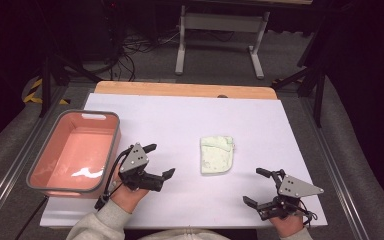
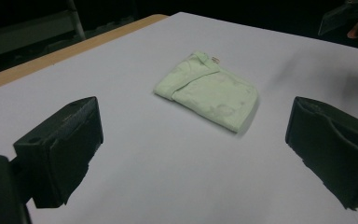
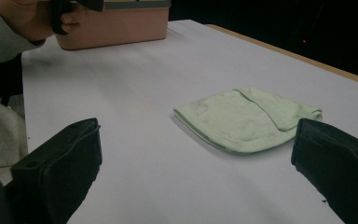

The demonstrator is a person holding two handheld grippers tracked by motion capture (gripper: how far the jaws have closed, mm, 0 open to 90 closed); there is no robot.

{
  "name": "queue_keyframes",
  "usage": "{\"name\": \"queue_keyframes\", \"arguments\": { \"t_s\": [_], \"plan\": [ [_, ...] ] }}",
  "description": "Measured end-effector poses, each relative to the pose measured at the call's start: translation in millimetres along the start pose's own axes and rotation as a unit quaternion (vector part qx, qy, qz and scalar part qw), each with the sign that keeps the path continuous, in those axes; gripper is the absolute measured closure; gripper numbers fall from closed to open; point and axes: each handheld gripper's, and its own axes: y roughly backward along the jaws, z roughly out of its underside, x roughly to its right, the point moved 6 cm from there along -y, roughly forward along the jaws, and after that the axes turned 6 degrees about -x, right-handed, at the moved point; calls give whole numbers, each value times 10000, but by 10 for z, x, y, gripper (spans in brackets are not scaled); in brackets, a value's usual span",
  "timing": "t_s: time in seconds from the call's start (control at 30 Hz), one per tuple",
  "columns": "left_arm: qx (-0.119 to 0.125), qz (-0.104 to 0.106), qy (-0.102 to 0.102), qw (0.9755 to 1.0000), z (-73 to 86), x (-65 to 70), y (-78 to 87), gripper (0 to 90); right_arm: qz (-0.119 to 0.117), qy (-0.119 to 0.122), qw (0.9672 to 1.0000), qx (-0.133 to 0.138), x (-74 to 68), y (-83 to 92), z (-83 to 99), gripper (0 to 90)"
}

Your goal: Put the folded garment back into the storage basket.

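Both claws are poised over the white table sheet (image 1: 180, 120), neither touching anything. The left gripper (image 1: 159, 161) has its jaws spread wide apart, empty, and the folded pale green cloth (image 1: 217, 154) lies flat on the sheet just ahead of it and off to its right. In the left gripper view the cloth (image 2: 208, 89) sits beyond and between the two black jaws, clear of both. The right gripper (image 1: 252, 186) is equally wide open and empty; the cloth (image 3: 247, 118) rests ahead of it, toward its left. The pink plastic tub with a grey rim (image 1: 55, 131) stands close on the left gripper's outer side.
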Motion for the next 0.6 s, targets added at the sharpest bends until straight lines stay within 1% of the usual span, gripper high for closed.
{"name": "queue_keyframes", "arguments": {
  "t_s": [0.13,0.33,0.4,0.53,0.6],
  "plan": [
    [-49,13,-102,9999,-71,-6,-57,48,-4,7,10000,-3,0,0,1,20],
    [-139,122,-87,9998,-169,-14,-144,52,-8,-1,10000,-2,1,0,2,21],
    [-187,135,-119,9997,-210,-22,-181,53,-12,-2,10000,-1,2,0,3,21],
    [-237,242,-110,9994,-292,-9,-275,53,-22,-13,10000,-11,5,-1,6,21],
    [-280,293,-149,9991,-327,-3,-324,53,-20,-12,10000,-12,6,-1,6,21]
  ]
}}
